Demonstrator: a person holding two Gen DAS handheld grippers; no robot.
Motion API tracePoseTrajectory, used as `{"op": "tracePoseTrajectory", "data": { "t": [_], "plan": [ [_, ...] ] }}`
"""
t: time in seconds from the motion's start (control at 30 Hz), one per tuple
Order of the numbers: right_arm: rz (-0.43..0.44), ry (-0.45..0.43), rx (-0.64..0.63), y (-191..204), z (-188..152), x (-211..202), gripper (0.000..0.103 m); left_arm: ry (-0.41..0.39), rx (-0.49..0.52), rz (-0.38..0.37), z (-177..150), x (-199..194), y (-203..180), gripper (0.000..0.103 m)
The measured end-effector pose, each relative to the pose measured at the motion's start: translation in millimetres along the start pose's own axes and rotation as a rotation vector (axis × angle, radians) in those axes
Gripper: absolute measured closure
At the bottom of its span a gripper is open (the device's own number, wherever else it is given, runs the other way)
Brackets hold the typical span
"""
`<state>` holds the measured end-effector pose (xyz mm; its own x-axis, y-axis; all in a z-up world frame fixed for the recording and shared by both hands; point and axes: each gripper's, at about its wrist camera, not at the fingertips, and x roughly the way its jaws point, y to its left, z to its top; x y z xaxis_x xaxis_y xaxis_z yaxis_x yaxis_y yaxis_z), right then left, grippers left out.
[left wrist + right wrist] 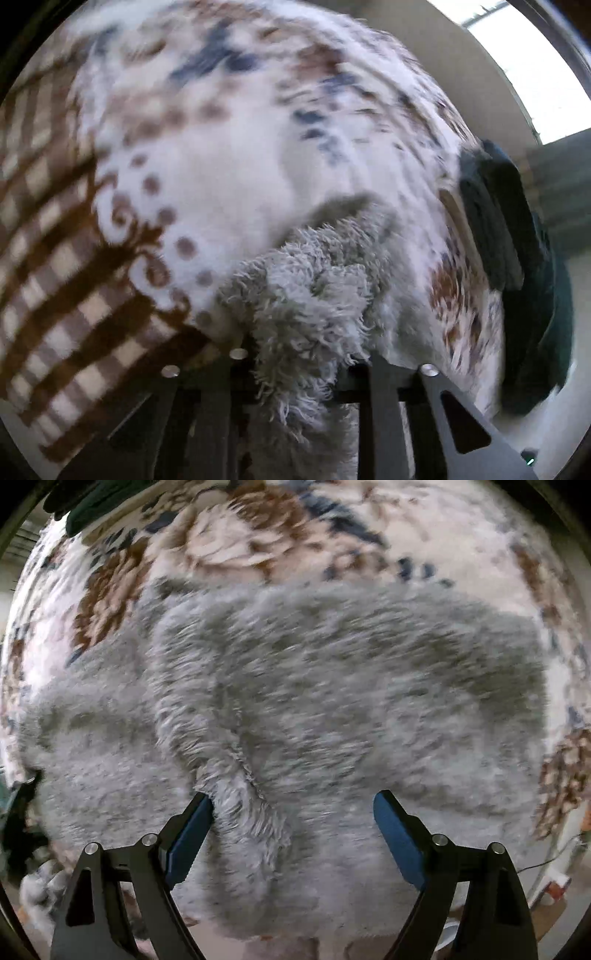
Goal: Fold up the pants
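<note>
The pants are fluffy grey fleece. In the right wrist view they (pixel 314 686) lie spread over a patterned blanket (pixel 229 542), with one layer folded over another. My right gripper (pixel 293 805) is open just above the cloth, its blue pads (pixel 397 834) apart with a fold edge between them. In the left wrist view my left gripper (pixel 299 369) is shut on a bunched part of the pants (pixel 314 288) and holds it over the blanket (pixel 221 177). Its fingertips are hidden by the fleece.
The blanket is white with brown and blue flowers and a brown checked border (pixel 62 266). A dark green folded garment (pixel 517 240) lies at the blanket's right edge in the left wrist view. Clutter and a cable (pixel 554 878) are beyond the bed edge.
</note>
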<state>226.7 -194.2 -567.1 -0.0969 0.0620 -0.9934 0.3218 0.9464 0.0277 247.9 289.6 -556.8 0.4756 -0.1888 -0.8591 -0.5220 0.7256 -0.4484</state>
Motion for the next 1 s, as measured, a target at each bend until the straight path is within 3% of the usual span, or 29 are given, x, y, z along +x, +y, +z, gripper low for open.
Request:
{"op": "tracePoseTrajectory", "data": {
  "t": [0.13,0.27,0.33,0.47,0.53,0.77,1.0],
  "plan": [
    [-0.114,-0.074,-0.022,-18,-4,-12,0.006,-0.021,0.08,0.001,-7,-23,-33,0.091],
    [-0.107,-0.119,-0.012,-40,-11,-23,0.006,-0.056,0.197,-0.008,-22,-57,-79,0.091],
    [-0.033,-0.125,0.01,-51,-14,-31,0.006,-0.059,0.245,-0.035,-32,-75,-103,0.091],
    [0.233,-0.141,0.019,-62,-17,-58,0.006,-0.055,0.314,-0.089,-52,-96,-139,0.091],
    [0.276,-0.164,0.033,-69,-22,-74,0.006,-0.055,0.358,-0.114,-65,-107,-158,0.091],
    [0.043,-0.148,0.083,-131,-27,-72,0.006,0.01,0.529,-0.217,-126,-120,-238,0.091],
    [-0.194,-0.191,0.083,-213,-40,-71,0.006,0.163,0.816,-0.195,-237,-68,-326,0.091]
  ]
}}
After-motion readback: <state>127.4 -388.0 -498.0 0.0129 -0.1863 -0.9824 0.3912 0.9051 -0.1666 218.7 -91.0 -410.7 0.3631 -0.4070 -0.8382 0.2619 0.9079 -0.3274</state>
